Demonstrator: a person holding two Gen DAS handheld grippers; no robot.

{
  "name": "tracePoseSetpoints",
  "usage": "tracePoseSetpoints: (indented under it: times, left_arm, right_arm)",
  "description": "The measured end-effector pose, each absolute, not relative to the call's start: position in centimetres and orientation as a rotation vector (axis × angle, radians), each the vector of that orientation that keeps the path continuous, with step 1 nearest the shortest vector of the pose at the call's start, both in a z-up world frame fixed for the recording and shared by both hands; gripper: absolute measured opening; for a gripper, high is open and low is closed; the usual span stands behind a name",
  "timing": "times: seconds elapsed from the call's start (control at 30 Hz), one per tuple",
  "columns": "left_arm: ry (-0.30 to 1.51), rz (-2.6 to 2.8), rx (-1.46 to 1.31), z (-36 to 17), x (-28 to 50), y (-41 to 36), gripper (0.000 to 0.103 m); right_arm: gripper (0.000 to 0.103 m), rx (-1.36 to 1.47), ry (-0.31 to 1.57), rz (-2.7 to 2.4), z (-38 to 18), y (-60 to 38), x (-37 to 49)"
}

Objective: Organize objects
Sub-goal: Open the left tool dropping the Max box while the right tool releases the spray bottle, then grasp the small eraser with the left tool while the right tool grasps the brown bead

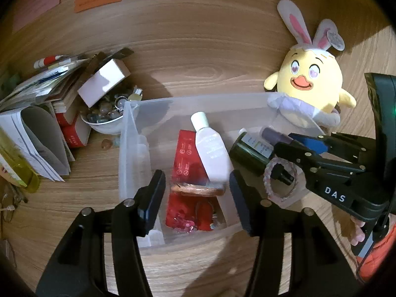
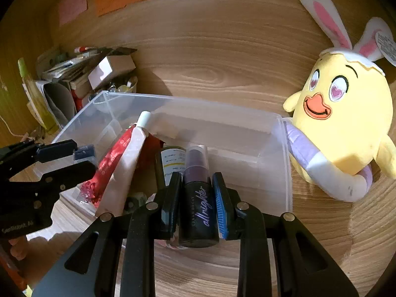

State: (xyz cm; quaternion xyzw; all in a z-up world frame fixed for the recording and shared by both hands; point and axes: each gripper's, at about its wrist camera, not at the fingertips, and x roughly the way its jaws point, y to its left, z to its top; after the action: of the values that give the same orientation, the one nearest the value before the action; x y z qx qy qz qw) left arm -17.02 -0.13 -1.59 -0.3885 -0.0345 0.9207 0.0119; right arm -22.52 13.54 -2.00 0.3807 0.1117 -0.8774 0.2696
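A clear plastic bin (image 1: 131, 133) (image 2: 282, 148) sits on the wooden desk. In it lie a white squeeze bottle (image 1: 211, 148) (image 2: 128, 163), red packets (image 1: 185, 158) (image 2: 109, 165), a dark green bottle (image 1: 250, 151) (image 2: 170, 160) and a pink braided hair tie (image 1: 279, 180). My right gripper (image 2: 196, 198) (image 1: 294, 138) is shut on a black "all nighter" spray bottle (image 2: 199, 205) (image 1: 274, 135), held over the bin's near edge. My left gripper (image 1: 198, 198) (image 2: 84, 158) is open and empty above the bin's near side.
A yellow chick plush with bunny ears (image 1: 311, 79) (image 2: 346, 123) leans at the bin's right end. Left of the bin are a white bowl of trinkets (image 1: 104, 118), a white box (image 1: 104, 81), stacked books and papers (image 1: 37, 123) and a yellow-green bottle (image 1: 17, 168).
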Motion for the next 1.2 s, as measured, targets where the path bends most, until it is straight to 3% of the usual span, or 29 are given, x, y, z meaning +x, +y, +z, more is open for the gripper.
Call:
tracePoseSetpoints:
  times: [0.13,0.33,0.5,0.8,1.2]
  left_arm:
    - [-0.093,2.886,-1.198,-1.4,-16.7,0.2,0.071]
    - [-0.125,2.899,-1.177,-0.6,-16.1,-0.3,0.076]
    - [-0.137,2.905,-1.156,0.2,-15.3,-0.4,0.083]
    - [-0.077,2.944,-1.09,1.8,-12.8,0.0,0.096]
    - [-0.069,2.956,-1.11,2.0,-10.0,-0.5,0.097]
  right_arm:
    - [0.023,1.03,0.314,-2.367,-2.2,13.3,-22.5]
    - [0.024,1.034,0.324,-2.366,-2.0,13.2,-22.5]
    - [0.051,0.995,0.352,-2.392,-1.3,13.2,-21.6]
    - [0.069,0.899,0.326,-2.409,1.1,14.2,-19.3]
    - [0.072,0.816,0.297,-2.384,3.1,16.4,-15.2]
